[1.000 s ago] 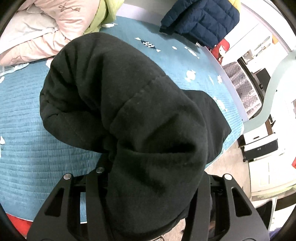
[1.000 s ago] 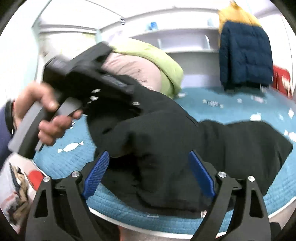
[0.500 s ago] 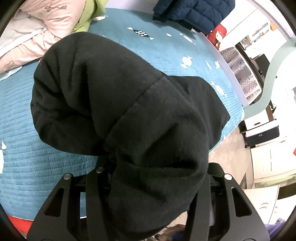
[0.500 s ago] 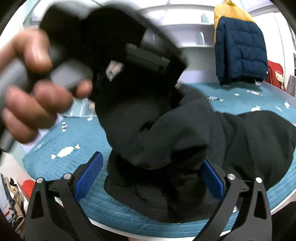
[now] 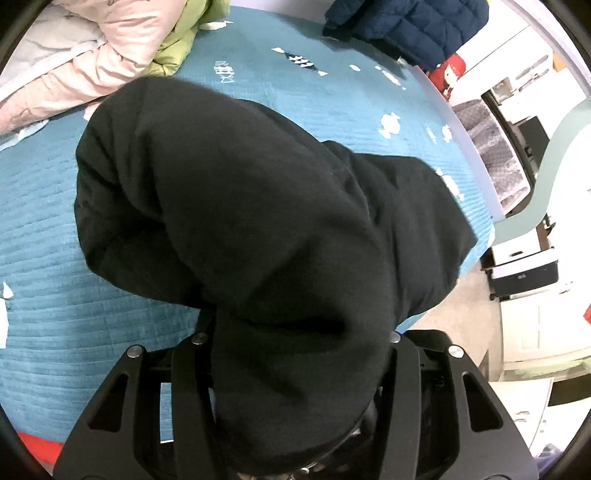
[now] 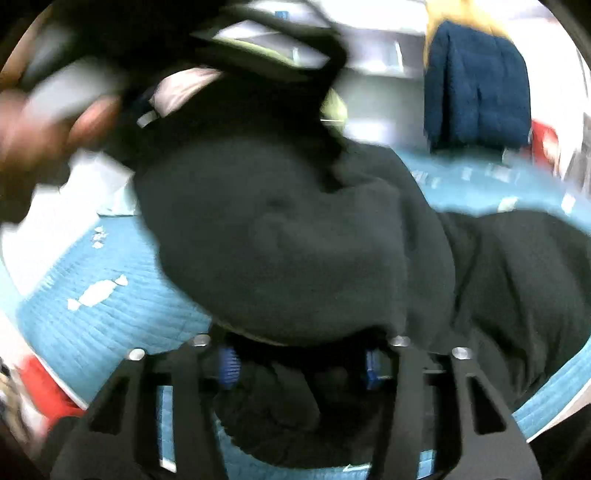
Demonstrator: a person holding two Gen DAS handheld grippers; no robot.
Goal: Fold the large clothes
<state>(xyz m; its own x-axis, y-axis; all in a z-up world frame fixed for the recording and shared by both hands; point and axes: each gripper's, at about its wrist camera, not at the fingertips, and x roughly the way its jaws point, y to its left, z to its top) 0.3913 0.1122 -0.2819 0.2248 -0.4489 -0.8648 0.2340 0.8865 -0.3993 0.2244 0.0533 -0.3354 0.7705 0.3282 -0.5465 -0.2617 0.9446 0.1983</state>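
Since a second ago the right gripper (image 6: 299,365) has pushed in low against the bulky black fleece garment (image 5: 258,229), and its blue-padded jaws are closing with a fold of that cloth between them, though blur hides whether the pads press yet. Clamped on a thick bunch of the same garment, the left gripper (image 5: 295,369) holds it above the teal quilted bedspread (image 5: 55,295), the cloth's long axis running from lower centre toward the upper left of the left wrist view. Open bedspread lies at left and top, the bed's edge drops off at right, and a pink padded jacket (image 5: 74,55) and a navy puffer jacket (image 5: 406,26) sit at the far side.
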